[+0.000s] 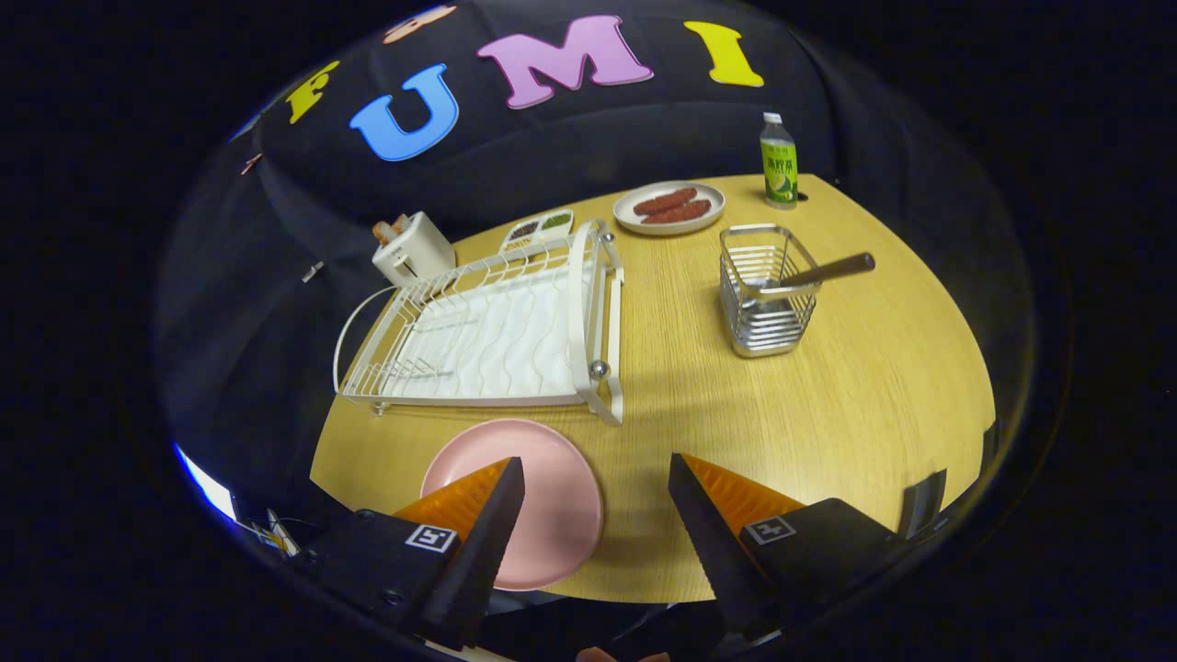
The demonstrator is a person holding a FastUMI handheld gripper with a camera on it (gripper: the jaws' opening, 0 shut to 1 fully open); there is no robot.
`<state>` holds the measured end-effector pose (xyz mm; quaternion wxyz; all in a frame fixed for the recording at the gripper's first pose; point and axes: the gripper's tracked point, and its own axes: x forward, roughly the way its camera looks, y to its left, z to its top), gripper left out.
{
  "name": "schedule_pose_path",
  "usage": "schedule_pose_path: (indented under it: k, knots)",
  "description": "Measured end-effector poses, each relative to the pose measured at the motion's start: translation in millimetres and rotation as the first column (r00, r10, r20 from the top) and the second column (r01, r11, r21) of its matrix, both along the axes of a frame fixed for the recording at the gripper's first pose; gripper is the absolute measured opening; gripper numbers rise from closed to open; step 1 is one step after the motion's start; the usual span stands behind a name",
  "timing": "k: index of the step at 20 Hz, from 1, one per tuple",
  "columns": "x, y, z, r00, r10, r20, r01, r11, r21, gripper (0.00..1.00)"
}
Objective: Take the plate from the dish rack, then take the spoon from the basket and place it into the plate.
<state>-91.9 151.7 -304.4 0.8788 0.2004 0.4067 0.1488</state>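
The wooden bench (828, 395) spreads ahead of the jaws and carries everything. The white dish rack (497, 331) is the biggest thing on it, standing just beyond the left jaw with its slots bare. The pink plate (552, 515) lies flat on the bench between the rack and the jaws, its near left part hidden under the left jaw, its right rim reaching into the gap. The gripper (596, 478) hangs above the bench with its jaws spread wide apart, holding nothing; bare wood shows between the tips.

Beyond the right jaw, well apart from it, stands the wire basket (768, 294). The spoon (814, 274) leans in it, bowl down inside, dark handle sticking out over the rim away from the rack. Farther off, past the basket, a white dish with sausages (668, 208) sits near the bench's far edge. A white toaster (412, 248) stands behind the rack's far left corner, and a small divided tray (538, 228) lies just behind the rack. A green-labelled bottle (778, 161) stands upright beside the sausage dish.
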Motion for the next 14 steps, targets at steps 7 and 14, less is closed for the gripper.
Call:
schedule_pose_path:
  k: [7,14]
  knots:
    - [42,-79,69,0.976,-0.050,0.211,0.077,0.989,-0.123,0.99]
    - [97,-165,18,0.984,-0.039,0.175,0.094,0.944,-0.316,0.98]
